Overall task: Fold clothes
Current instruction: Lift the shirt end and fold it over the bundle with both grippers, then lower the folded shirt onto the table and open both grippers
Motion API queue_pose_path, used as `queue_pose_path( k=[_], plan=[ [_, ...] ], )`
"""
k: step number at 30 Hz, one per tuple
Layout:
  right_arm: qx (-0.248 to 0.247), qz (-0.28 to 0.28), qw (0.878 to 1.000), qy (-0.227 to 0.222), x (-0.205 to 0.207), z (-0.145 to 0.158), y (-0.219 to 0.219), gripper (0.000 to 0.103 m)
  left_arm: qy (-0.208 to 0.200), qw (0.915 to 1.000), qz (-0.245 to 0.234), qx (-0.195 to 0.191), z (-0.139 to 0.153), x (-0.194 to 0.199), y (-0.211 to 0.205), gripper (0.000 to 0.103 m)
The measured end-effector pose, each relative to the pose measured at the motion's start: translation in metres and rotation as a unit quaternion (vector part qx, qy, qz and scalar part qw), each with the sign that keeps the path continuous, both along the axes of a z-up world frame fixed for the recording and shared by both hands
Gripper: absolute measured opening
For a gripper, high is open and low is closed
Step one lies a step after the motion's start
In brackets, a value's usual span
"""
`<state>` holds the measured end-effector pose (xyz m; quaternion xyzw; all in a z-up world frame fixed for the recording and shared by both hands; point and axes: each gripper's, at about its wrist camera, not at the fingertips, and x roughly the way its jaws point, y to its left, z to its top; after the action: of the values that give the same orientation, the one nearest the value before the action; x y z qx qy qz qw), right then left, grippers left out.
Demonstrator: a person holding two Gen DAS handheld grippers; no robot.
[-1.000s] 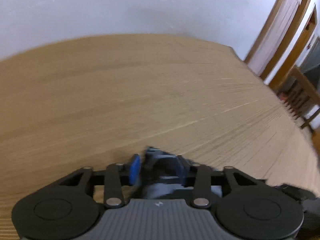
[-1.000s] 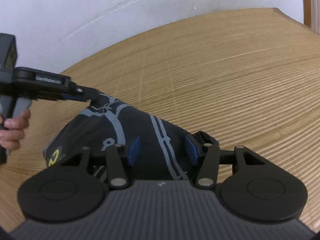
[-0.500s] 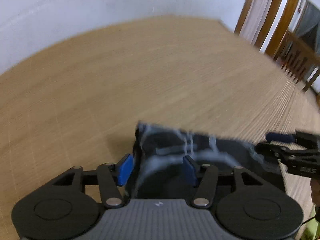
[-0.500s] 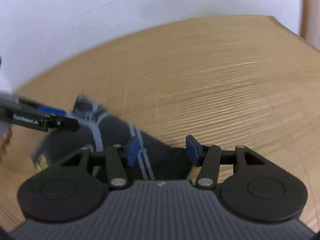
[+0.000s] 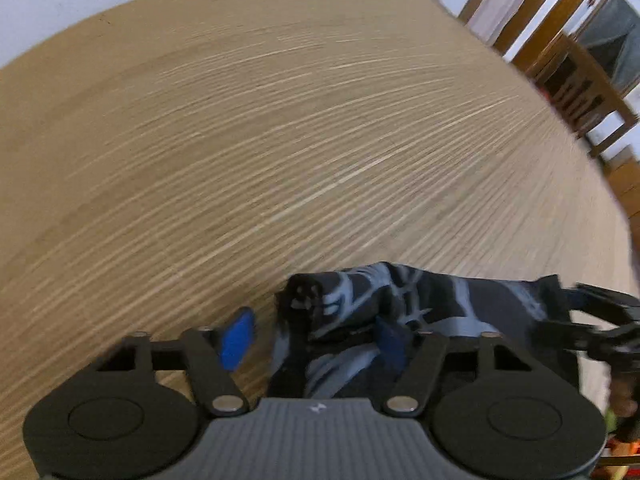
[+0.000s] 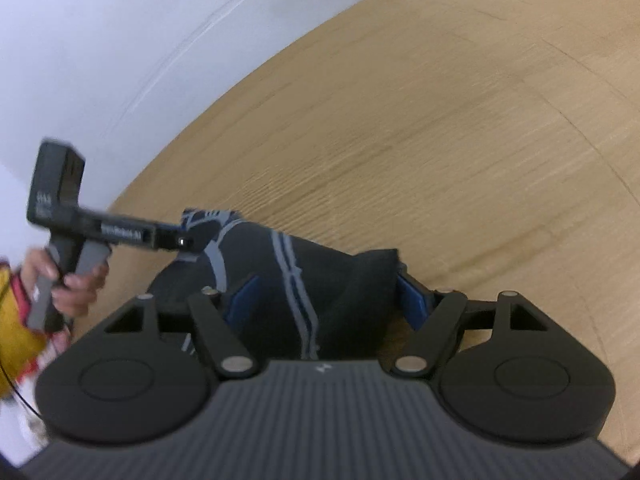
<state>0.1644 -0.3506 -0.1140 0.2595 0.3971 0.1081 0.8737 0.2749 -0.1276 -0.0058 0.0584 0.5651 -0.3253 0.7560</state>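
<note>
Dark patterned garment (image 6: 304, 272), bunched, wood-grain table (image 5: 280, 140)

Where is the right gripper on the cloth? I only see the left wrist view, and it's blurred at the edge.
Observer: The right gripper straddles the cloth's near end. Its fingers are opening, with cloth between them but not pinched.
Operator: And how does my left gripper look from there?
Observer: The left gripper sits at the cloth's far corner, fingers closing with the cloth's edge between them.
</note>
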Motion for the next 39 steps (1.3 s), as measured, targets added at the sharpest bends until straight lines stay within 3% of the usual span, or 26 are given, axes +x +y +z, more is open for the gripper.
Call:
queue_pose_path(
  k=[2, 3, 6, 9, 13, 15, 18, 21, 23, 26, 28, 31, 35, 37, 39],
  plan=[
    [-0.006, 0.007, 1.000, -0.002, 0.003, 0.000, -0.001, 0.054, -0.007, 1.0000, -0.001, -0.002, -0.001, -0.002, 0.000, 0.043],
    [-0.007, 0.006, 1.000, -0.003, 0.003, 0.002, -0.003, 0.044, -0.007, 0.9999, 0.001, -0.008, 0.000, -0.003, 0.001, 0.041],
    [0.031, 0.013, 0.999, 0.002, 0.012, 0.004, -0.012, 0.028, -0.007, 0.9993, 0.014, -0.033, 0.002, -0.004, 0.008, 0.028],
    [0.021, 0.031, 0.999, -0.014, 0.017, 0.012, -0.008, 0.024, -0.025, 0.9969, 0.020, -0.072, 0.018, -0.009, 0.020, 0.023],
    [-0.022, 0.046, 0.992, -0.114, 0.008, 0.068, 0.000, 0.023, -0.090, 0.9874, 0.005, -0.130, 0.068, -0.028, 0.043, 0.021],
    [-0.094, 0.075, 0.977, -0.178, -0.009, 0.105, 0.017, 0.023, -0.127, 0.9819, -0.018, -0.139, 0.096, -0.049, 0.057, 0.021],
    [-0.200, 0.142, 0.941, -0.234, -0.046, 0.140, 0.052, 0.020, -0.189, 0.9753, -0.079, -0.082, 0.112, -0.097, 0.068, 0.021],
    [-0.281, 0.226, 0.901, -0.242, -0.091, 0.137, 0.096, 0.017, -0.195, 0.9706, -0.141, -0.011, 0.087, -0.149, 0.077, 0.021],
    [-0.293, 0.279, 0.891, -0.208, -0.113, 0.115, 0.123, 0.017, -0.147, 0.9775, -0.150, 0.017, 0.054, -0.177, 0.090, 0.021],
    [-0.282, 0.301, 0.901, -0.139, -0.136, 0.082, 0.148, 0.017, -0.103, 0.9841, -0.135, 0.053, 0.017, -0.213, 0.112, 0.021],
    [-0.271, 0.294, 0.910, -0.107, -0.148, 0.072, 0.157, 0.017, -0.086, 0.9899, -0.104, 0.043, 0.012, -0.227, 0.131, 0.022],
    [-0.220, 0.250, 0.937, -0.101, -0.147, 0.092, 0.153, 0.019, -0.115, 0.9899, -0.077, 0.033, 0.027, -0.237, 0.150, 0.029],
    [-0.197, 0.110, 0.968, -0.111, -0.144, 0.100, 0.098, 0.038, -0.140, 0.9897, -0.032, -0.003, 0.047, -0.218, 0.142, 0.035],
    [-0.188, 0.014, 0.979, -0.081, -0.119, 0.089, 0.072, 0.049, -0.145, 0.9894, 0.000, -0.010, 0.046, -0.199, 0.124, 0.035],
    [-0.151, -0.045, 0.987, -0.031, -0.096, 0.071, 0.044, 0.049, -0.134, 0.9905, 0.024, -0.025, 0.043, -0.185, 0.105, 0.036]
  ],
)
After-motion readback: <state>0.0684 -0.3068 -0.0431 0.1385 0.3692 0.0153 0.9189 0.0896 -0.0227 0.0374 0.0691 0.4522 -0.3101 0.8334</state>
